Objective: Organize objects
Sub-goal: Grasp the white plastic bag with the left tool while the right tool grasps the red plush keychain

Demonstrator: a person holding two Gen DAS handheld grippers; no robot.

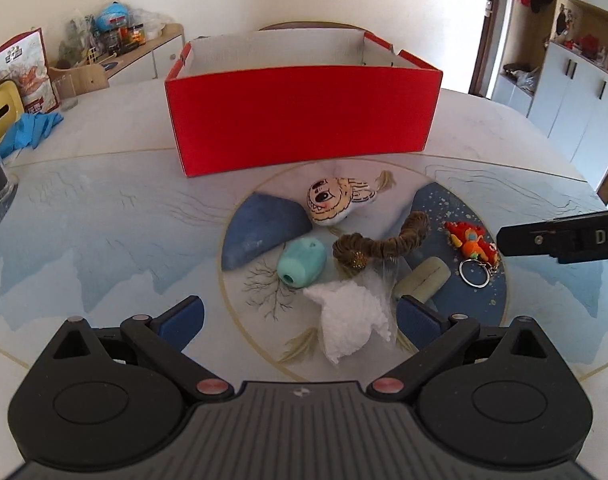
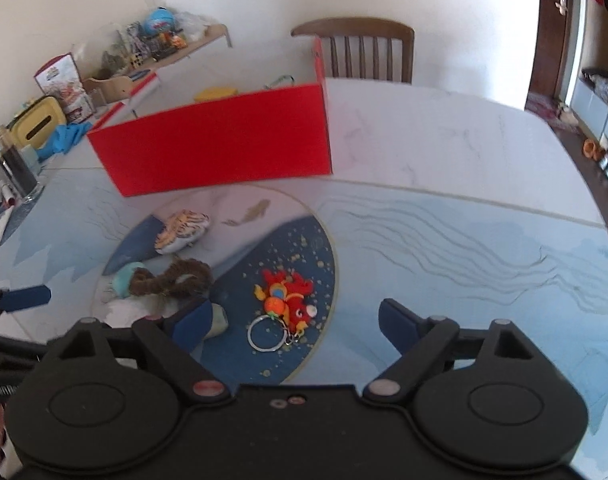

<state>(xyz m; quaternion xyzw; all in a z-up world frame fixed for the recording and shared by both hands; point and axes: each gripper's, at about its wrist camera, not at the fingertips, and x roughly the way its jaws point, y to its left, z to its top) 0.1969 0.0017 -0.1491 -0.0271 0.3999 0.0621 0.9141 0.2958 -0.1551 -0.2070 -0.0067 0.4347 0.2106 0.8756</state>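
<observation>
- Painted surface (image 1: pixel 104 208) carries the toys, all just in front of the red box (image 1: pixel 300 120).
- Left gripper (image 1: pixel 300 320) fingers spread over white plush (image 1: pixel 347 320); right gripper (image 2: pixel 292 326) spread over red keychain (image 2: pixel 288 296).
- Risk: crowded neighbours snagging, the ring dragging.

Left gripper (image 1: pixel 300 316) low in its own frame, jaws spread wide, nothing between the blue pads (image 1: pixel 184 314). Right gripper (image 2: pixel 292 324) likewise spread and empty in its frame, its dark body jutting in at mid-right of the left view.
</observation>
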